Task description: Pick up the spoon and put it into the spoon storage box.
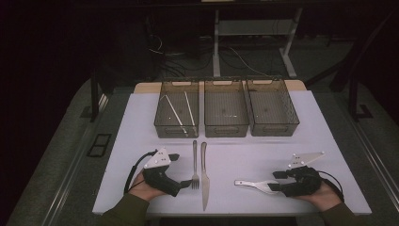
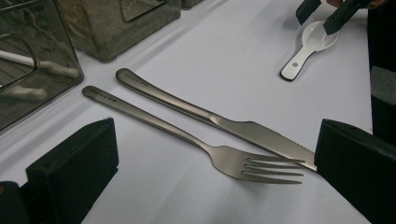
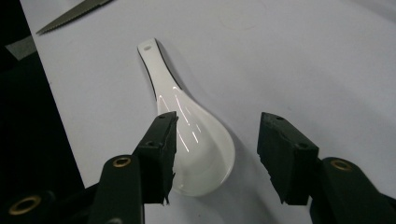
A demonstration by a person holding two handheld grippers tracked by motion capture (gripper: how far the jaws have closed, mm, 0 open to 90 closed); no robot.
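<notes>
Spoon point(image 3: 196, 144), the single white ceramic one, lies flat on the white table point(image 1: 306, 122) at the right front, its bowl toward the right gripper point(image 1: 277, 181) and its handle pointing left toward the middle. Starting from the left, the left gripper point(image 1: 186, 182) rests low on the table with its jaws spread apart and holding nothing; in the left gripper view one fork point(image 2: 224, 156) lies between them, tines toward the camera, touched by neither pad. Just beside the fork lies one knife point(image 2: 243, 130), parallel to it, handle pointing away toward the bins. At the back of the table stand three clear wire-mesh bins point(image 1: 226, 110) in a row; the leftmost holds two pale chopsticks point(image 1: 176, 109). On the right, the right gripper's jaws stand apart over the spoon's bowl, one pad above its near edge, the other off to the side, not pressing it.
</notes>
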